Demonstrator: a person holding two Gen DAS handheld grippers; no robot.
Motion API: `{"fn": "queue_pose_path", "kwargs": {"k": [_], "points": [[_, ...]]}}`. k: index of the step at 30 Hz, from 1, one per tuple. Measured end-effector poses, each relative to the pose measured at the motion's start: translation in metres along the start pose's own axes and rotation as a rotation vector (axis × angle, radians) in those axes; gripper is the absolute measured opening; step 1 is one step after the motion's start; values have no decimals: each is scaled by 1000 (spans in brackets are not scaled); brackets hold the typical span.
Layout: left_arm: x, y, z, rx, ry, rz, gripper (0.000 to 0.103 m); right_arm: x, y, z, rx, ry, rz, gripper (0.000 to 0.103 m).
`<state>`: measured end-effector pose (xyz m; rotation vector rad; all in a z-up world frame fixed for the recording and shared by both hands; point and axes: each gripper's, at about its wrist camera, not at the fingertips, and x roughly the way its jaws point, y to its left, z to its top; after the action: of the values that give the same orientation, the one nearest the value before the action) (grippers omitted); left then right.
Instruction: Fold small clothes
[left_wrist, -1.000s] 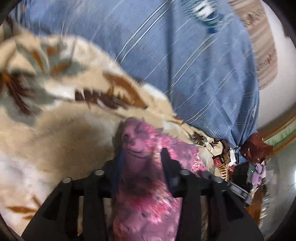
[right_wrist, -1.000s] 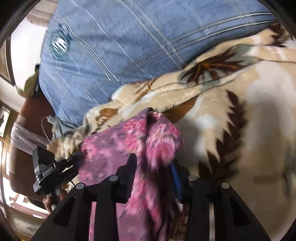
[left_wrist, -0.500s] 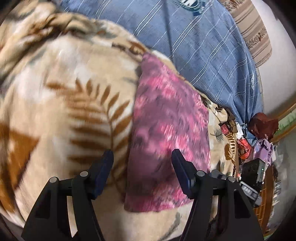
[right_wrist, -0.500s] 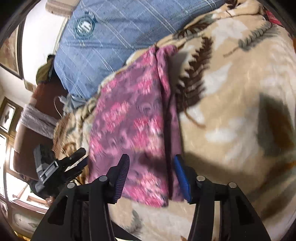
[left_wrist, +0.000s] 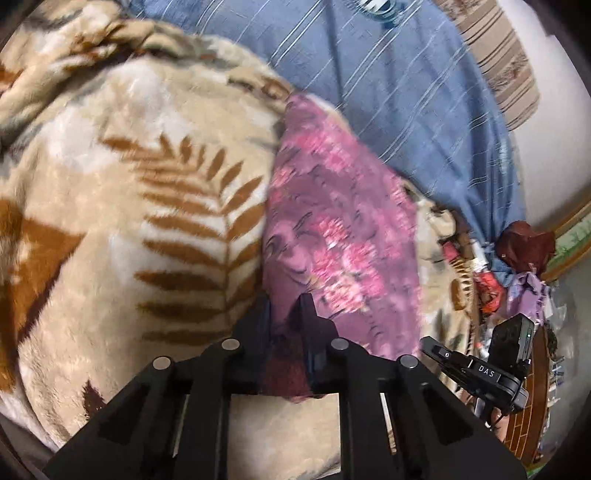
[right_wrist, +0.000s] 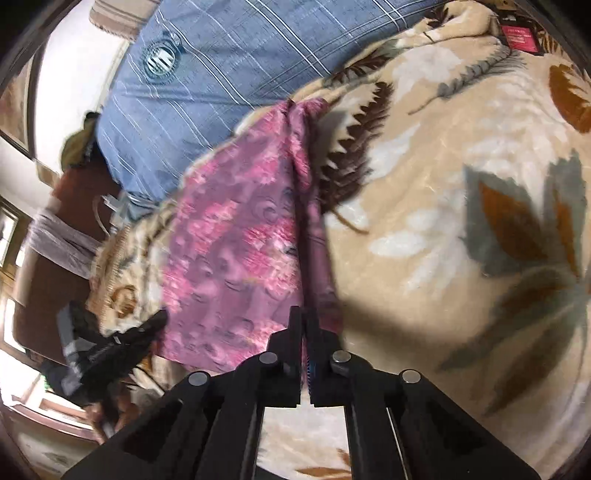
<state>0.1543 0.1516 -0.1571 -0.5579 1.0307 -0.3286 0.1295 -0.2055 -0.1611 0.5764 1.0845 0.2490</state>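
Note:
A small pink-and-purple floral garment (left_wrist: 332, 229) lies as a long folded strip on a beige leaf-patterned blanket (left_wrist: 147, 206). My left gripper (left_wrist: 286, 306) is shut on the garment's near left corner. In the right wrist view the same garment (right_wrist: 236, 251) runs away from me, and my right gripper (right_wrist: 304, 325) is shut on its near right edge, where a narrow fold (right_wrist: 317, 236) stands up. The other gripper shows at the lower right of the left view (left_wrist: 476, 369) and lower left of the right view (right_wrist: 110, 343).
A blue striped sheet or pillow (left_wrist: 406, 92) lies beyond the blanket. Dark red and purple items (left_wrist: 524, 247) crowd the bed's edge. A pink packet (right_wrist: 521, 37) lies on the blanket (right_wrist: 461, 184) at the far right.
A second ago both grippers held the bunched garment up. Half a second ago they were open with it spread on the blanket. Now both have closed on its near edge.

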Motion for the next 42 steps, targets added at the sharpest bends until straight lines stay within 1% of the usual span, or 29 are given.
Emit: {"fn": "queue_pose_path", "kwargs": {"k": [2,3,4,5,6,7,8,9,11,13,14,16,17,18,20,23,24,26,27,28,29,32,33,35,37,38,39,41,42], "points": [[2,-2,0,-8,2,7,17,-1,-2,-4,-3,-11,26,1],[-1,-3,0,-8,-4,8,18,-6,-1,-6,-6,-28,38,8],[-4,-4,-1,-7,-10,12,26,-16,1,-10,-3,-62,52,8],[-8,-3,-5,-9,-15,15,42,-23,2,-14,-3,-80,75,12],[-12,-2,-10,-12,-26,17,50,-28,3,-16,0,-88,101,23],[-16,-2,-15,-12,-40,23,54,-33,5,-19,5,-96,139,32],[-18,-4,-21,-1,-48,37,54,-36,6,-21,3,-101,168,47],[-18,-5,-24,13,-50,45,54,-35,7,-23,-3,-97,181,49],[-17,-11,-27,44,-57,69,54,-27,14,-22,-20,-79,174,49],[-14,-16,-29,80,-63,90,54,-14,15,-24,-43,-63,150,48],[-12,-18,-29,91,-61,97,54,-8,16,-25,-48,-59,143,44],[-6,-18,-31,103,-57,130,54,3,17,-27,-55,-44,125,32],[-4,-18,-32,107,-55,143,54,5,17,-28,-62,-45,105,21],[-3,-18,-33,110,-54,150,54,4,18,-30,-65,-51,87,8],[-4,-19,-34,118,-62,159,53,-5,21,-32,-81,-79,87,8],[-5,-24,-38,145,-78,175,49,-21,27,-34,-108,-119,49,7],[-4,-27,-40,163,-84,196,48,-21,26,-34,-108,-120,44,7],[0,-32,-43,196,-90,246,46,-8,19,-33,-103,-93,-1,7],[2,-34,-45,215,-95,271,46,-2,16,-34,-94,-84,-1,7],[4,-36,-46,232,-100,290,46,2,15,-35,-86,-80,19,7],[4,-37,-47,242,-106,304,49,1,16,-35,-87,-84,15,7],[3,-39,-49,263,-125,337,50,-3,20,-36,-98,-81,12,8],[2,-39,-50,268,-129,345,50,-4,18,-37,-82,-75,28,12],[0,-42,-52,281,-138,367,50,-8,12,-41,-34,-67,51,14],[-4,-46,-58,293,-138,406,50,-15,10,-47,0,-64,38,18],[-7,-48,-64,297,-137,429,50,-20,10,-51,8,-65,27,25],[-12,-49,-72,298,-135,443,50,-23,11,-55,15,-64,14,34],[-19,-50,-88,305,-125,472,54,-34,14,-70,30,-64,-45,43],[-23,-52,-98,319,-114,496,54,-38,17,-77,23,-63,-90,45]]}}
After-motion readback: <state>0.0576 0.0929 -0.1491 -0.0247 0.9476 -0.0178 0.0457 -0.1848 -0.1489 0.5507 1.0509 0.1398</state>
